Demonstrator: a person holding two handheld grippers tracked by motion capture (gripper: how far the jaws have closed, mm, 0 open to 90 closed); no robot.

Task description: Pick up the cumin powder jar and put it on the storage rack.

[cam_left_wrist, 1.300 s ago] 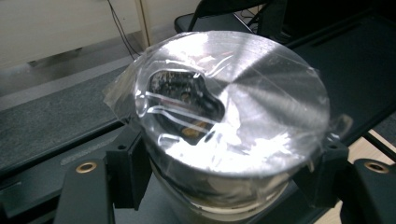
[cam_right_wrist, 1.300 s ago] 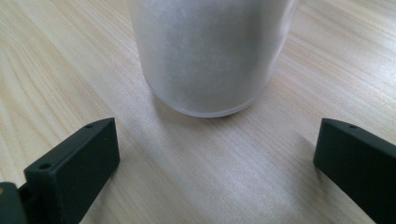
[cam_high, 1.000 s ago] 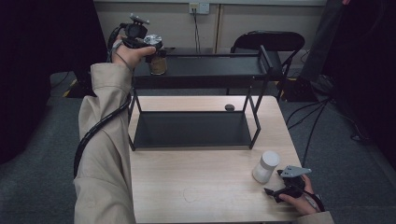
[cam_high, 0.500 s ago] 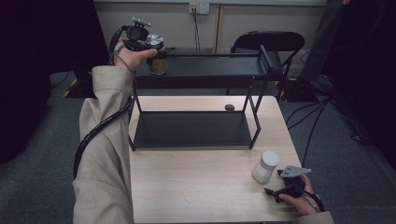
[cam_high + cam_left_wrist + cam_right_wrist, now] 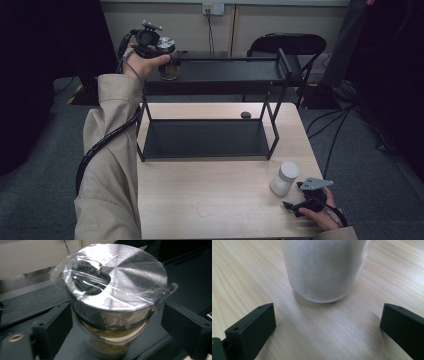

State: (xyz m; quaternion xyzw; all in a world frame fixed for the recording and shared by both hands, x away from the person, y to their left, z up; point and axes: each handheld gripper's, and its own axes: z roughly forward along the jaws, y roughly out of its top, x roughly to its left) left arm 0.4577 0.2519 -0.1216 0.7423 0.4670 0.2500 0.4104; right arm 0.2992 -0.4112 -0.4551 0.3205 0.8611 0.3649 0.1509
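Upper left: left gripper [image 5: 159,49], jaws now spread beside the spice jar [image 5: 113,300] on the rack shelf [image 5: 227,75], seemingly released. Lower right: right gripper [image 5: 306,199] unmoved, jaws wide before the white bottle [image 5: 324,267].

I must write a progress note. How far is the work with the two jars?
Done: the metal-lidded glass jar of brown powder stands on the black metal shelf, open left gripper around it. In hand: nothing. Left: the white frosted jar waits on the wooden table before the open right gripper.
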